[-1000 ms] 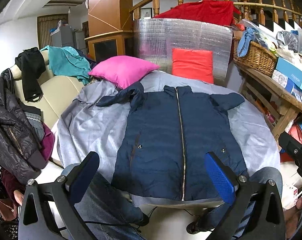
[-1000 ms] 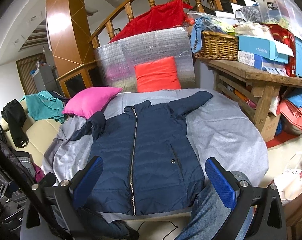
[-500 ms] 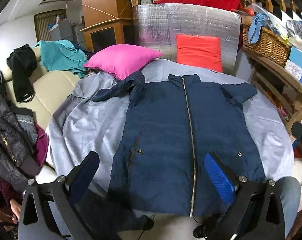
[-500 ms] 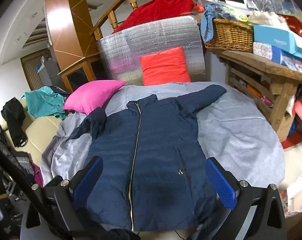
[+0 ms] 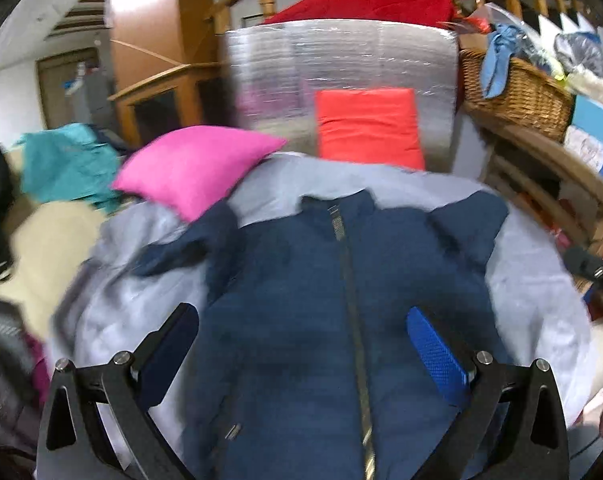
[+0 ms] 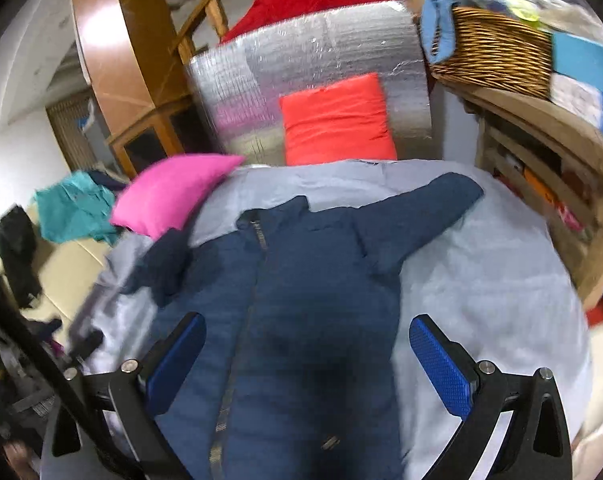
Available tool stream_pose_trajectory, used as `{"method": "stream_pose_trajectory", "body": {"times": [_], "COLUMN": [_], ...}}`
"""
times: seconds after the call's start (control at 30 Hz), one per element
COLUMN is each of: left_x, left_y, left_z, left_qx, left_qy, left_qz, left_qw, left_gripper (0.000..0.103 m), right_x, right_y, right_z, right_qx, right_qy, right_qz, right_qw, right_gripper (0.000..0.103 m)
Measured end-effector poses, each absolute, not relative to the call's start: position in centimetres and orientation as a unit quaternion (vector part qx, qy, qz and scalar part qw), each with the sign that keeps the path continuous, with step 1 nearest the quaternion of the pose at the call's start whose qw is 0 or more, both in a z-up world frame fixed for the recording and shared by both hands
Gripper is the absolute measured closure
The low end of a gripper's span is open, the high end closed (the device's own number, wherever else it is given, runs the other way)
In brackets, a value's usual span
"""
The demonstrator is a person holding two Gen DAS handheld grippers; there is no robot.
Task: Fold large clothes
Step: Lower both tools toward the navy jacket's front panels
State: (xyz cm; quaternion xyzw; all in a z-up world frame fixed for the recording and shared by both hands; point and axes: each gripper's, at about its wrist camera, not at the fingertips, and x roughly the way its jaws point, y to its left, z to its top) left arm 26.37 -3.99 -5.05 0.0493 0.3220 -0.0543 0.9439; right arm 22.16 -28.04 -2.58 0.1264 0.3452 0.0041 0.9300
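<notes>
A navy padded jacket (image 5: 301,304) lies flat, zipped, front up, on a table covered with a grey cloth (image 5: 533,288). It also shows in the right wrist view (image 6: 313,300). Its left sleeve is bunched near the pink pillow, and its right sleeve (image 6: 421,216) stretches out toward the far right. My left gripper (image 5: 301,344) is open and empty above the jacket's lower body. My right gripper (image 6: 305,352) is open and empty above the jacket's right half.
A pink pillow (image 5: 197,168) and an orange-red cushion (image 5: 367,126) sit at the table's far edge against a silver foil panel (image 5: 341,60). A wooden shelf with a wicker basket (image 5: 517,92) stands right. A cream sofa with clothes (image 5: 53,236) is left.
Both grippers have moved forward and lower over the jacket, which now fills more of each view. Both stay open. The jacket has not moved.
</notes>
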Motion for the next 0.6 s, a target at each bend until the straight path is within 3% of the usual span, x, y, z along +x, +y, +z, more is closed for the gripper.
{"method": "stream_pose_trajectory", "body": {"times": [0.13, 0.33, 0.53, 0.6], "left_x": [32.7, 35.6, 36.1, 36.6], "left_y": [-5.6, -3.7, -2.5, -2.4], "left_z": [-8.4, -14.4, -15.9, -15.9], "left_qx": [0.064, -0.012, -0.027, -0.038], "left_qy": [0.358, 0.424, 0.444, 0.455], "left_qz": [-0.061, -0.071, -0.061, -0.061], "left_qw": [0.929, 0.903, 0.893, 0.888], "left_gripper": [0.0, 0.0, 0.0, 0.0], "right_x": [29.3, 40.4, 49.7, 50.9], "right_y": [-34.0, -44.8, -54.8, -57.4], "right_z": [-5.0, -10.9, -18.9, -21.0], "right_qx": [0.151, 0.213, 0.316, 0.368], "right_qy": [0.379, 0.42, 0.433, 0.417], "right_qz": [-0.021, -0.077, -0.124, -0.14], "right_qw": [0.913, 0.879, 0.835, 0.819], "right_gripper": [0.006, 0.01, 0.028, 0.047]}}
